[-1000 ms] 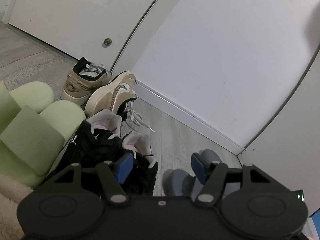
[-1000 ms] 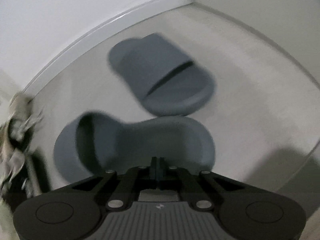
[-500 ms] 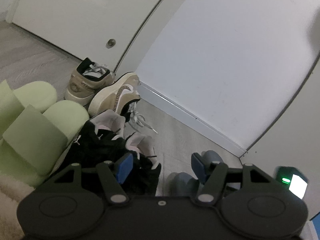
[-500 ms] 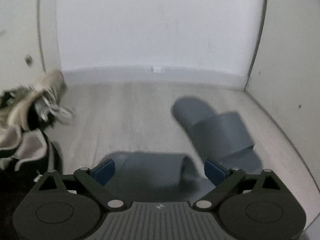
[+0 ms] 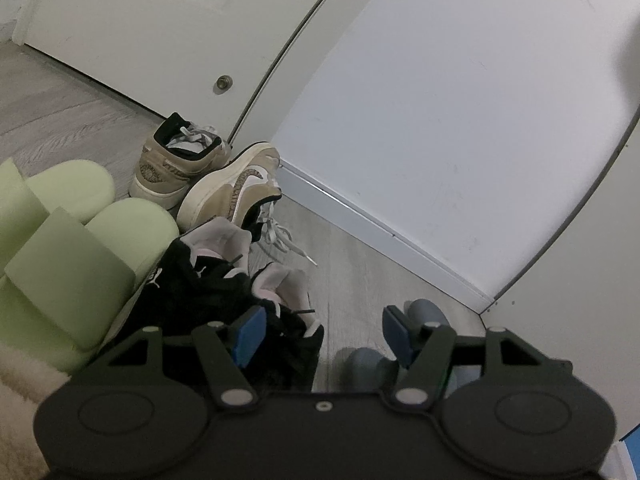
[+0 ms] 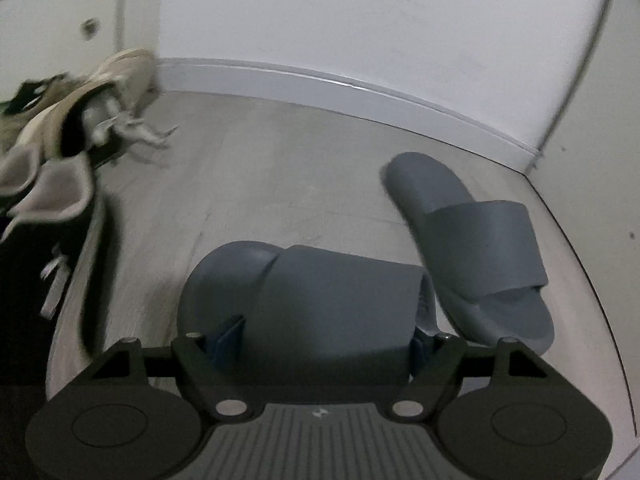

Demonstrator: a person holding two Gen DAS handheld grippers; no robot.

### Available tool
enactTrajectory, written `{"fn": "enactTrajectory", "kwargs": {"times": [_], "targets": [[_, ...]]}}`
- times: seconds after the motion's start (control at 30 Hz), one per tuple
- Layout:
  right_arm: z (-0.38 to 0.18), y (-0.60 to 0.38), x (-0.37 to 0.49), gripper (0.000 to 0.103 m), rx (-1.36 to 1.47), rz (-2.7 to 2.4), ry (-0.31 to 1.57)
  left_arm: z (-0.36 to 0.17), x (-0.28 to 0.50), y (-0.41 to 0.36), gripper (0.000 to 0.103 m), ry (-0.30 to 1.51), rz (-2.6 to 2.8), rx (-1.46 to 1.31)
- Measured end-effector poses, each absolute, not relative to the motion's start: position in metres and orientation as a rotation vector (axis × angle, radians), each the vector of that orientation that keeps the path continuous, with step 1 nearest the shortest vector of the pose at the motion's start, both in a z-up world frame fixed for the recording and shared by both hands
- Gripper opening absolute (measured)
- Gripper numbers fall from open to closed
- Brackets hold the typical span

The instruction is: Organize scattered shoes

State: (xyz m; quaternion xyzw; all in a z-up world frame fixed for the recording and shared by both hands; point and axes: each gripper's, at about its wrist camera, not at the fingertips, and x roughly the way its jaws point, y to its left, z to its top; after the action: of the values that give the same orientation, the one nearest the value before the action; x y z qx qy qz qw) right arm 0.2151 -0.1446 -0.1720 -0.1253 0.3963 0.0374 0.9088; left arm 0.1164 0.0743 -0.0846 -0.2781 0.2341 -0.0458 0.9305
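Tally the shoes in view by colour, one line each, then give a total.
Green slides: 2
Tan sneakers: 2
Black sneakers: 2
Grey-blue slides: 2
Total: 8

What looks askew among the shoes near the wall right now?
The tan sneaker lies tipped on its side, laces trailing across the floor. The two grey slides sit angled apart rather than parallel.
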Motion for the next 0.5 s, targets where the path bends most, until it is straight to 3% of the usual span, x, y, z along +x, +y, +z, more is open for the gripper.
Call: {"fn": "enactTrajectory", "kwargs": {"times": [0.17,0.27,0.4,0.5], "targets": [[-0.168,-0.143,0.173,0.078,-0.398,0.363,0.854,-0.084,0.115,0.075,0.066,0.473,-0.095,-0.572],[-0.163,-0.150,0.160,0.079,-0.332,0.371,0.860,-0.084,0.115,0.075,0.066,0.471,-0.095,-0.571],[-0.139,-0.188,0.156,0.086,0.067,0.255,0.831,-0.084,0.114,0.075,0.066,0.467,-0.097,-0.574],[-0.136,-0.247,0.145,0.088,0.559,0.063,0.816,-0.084,0.114,0.075,0.066,0.467,-0.098,-0.575]]}}
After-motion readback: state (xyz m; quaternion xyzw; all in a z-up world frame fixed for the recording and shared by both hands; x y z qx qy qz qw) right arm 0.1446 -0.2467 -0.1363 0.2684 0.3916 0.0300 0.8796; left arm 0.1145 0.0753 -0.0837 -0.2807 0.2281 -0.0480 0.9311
